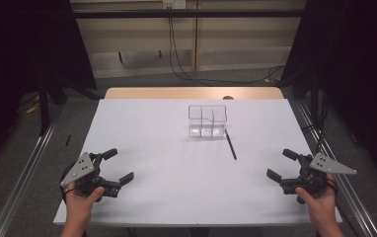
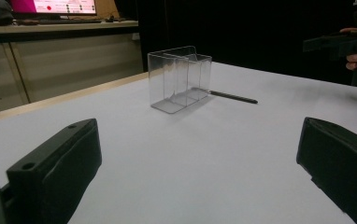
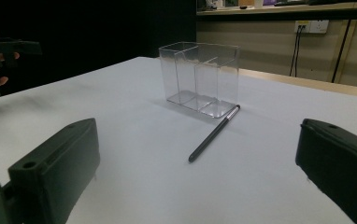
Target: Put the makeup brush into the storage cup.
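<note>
Both sets of jaws spread wide, nothing held or touched. Left gripper [image 1: 111, 168] and right gripper [image 1: 281, 165] sit at the near table corners, well apart from the pen [image 1: 231, 144], which lies flat just beside the clear organizer [image 1: 207, 120]. Likely pre-grasp start; next, the right gripper reaches for the pen.

Between the right tool's [image 3: 197, 172] wide-apart jaws, a dark pen [image 3: 213, 133] touches a clear organizer [image 3: 200, 79].
</note>
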`<action>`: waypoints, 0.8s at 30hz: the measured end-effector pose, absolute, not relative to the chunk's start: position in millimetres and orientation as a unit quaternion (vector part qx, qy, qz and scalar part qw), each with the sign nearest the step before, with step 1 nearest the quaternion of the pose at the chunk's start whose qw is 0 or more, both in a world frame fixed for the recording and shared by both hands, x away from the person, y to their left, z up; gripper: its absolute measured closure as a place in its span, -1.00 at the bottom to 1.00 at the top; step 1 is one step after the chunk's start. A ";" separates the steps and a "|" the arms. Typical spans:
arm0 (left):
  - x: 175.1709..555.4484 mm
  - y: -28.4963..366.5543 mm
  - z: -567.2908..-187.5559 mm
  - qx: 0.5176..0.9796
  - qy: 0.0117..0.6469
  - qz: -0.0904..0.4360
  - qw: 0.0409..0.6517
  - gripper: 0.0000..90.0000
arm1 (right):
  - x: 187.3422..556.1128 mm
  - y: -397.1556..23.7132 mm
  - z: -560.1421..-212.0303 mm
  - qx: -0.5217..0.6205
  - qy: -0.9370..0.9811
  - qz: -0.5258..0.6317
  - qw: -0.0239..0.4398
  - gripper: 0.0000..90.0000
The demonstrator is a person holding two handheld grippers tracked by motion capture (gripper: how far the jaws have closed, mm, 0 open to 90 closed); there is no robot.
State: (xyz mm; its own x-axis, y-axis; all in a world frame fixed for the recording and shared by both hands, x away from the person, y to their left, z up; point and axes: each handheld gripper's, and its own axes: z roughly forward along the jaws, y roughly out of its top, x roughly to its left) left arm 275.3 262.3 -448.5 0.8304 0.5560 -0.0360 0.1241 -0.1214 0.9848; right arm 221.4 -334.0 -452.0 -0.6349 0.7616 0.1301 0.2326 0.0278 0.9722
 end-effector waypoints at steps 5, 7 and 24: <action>275.4 262.2 -448.7 0.731 0.230 0.176 0.618 -1.00 | 222.9 -333.8 -452.7 0.365 0.683 0.591 0.225 -1.00; 274.8 262.3 -449.4 0.732 0.232 0.174 0.617 -1.00 | 223.3 -332.2 -452.5 0.363 0.685 0.591 0.224 -1.00; 273.3 264.7 -449.1 0.729 0.232 0.178 0.619 -1.00 | 226.0 -326.0 -450.4 0.360 0.691 0.583 0.230 -1.00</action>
